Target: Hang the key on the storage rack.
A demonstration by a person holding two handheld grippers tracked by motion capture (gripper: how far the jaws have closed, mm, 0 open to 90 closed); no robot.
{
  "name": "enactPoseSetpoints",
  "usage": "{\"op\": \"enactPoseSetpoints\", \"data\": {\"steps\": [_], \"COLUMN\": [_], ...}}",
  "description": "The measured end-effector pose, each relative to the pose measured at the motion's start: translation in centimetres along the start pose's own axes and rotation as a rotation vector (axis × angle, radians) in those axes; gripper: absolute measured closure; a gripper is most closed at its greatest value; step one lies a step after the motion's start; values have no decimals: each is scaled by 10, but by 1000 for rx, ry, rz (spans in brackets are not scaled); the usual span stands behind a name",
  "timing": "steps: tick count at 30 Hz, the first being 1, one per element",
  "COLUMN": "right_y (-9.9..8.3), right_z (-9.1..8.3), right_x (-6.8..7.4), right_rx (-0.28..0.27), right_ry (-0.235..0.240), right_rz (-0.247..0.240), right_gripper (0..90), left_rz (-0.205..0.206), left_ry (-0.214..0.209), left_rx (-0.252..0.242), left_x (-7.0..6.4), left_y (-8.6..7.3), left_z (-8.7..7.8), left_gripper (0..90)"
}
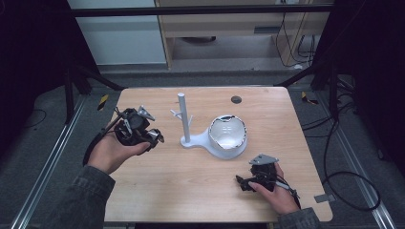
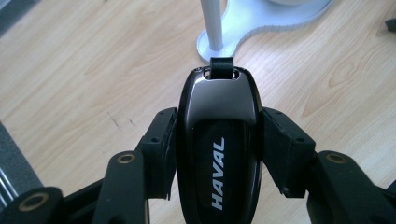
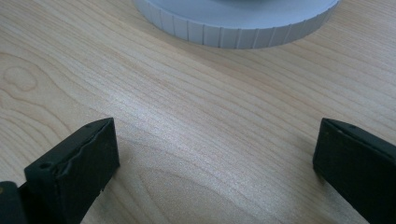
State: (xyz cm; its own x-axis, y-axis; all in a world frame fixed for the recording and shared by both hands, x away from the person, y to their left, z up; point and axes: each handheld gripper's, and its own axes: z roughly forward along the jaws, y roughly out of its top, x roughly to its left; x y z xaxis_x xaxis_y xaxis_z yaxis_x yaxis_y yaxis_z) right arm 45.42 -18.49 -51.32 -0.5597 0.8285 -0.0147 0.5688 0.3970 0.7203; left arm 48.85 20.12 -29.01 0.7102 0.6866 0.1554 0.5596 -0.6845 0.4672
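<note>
Pale wood worktop (image 1: 157,191), dark room around it.
My left tool (image 2: 217,140) pinches the key fob (image 2: 218,154); my right tool (image 3: 215,163) sits spread, near right.

A light wooden table (image 1: 157,191) carries 1 white stand (image 1: 210,138) near its middle.

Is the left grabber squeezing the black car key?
Touching. In the left gripper view, both jaws of the left gripper press against the sides of the black car key, with no gap either side.
</note>
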Motion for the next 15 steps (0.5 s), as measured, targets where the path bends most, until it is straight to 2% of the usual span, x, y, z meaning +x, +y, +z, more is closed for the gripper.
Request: {"op": "enactPoseSetpoints", "data": {"steps": [9, 15], "right_y": [0, 0], "right_z": [0, 0], "right_x": [0, 1], "right_rx": [1, 0], "right_ry": [3, -6], "right_rz": [9, 18], "right_gripper": [6, 6], "left_rz": [12, 18], "left_ry": [9, 15], "left_rx": [-25, -37], "left_x": [4, 4], "left_y": [15, 19], "left_z": [-15, -23], "left_gripper": [487, 487]}}
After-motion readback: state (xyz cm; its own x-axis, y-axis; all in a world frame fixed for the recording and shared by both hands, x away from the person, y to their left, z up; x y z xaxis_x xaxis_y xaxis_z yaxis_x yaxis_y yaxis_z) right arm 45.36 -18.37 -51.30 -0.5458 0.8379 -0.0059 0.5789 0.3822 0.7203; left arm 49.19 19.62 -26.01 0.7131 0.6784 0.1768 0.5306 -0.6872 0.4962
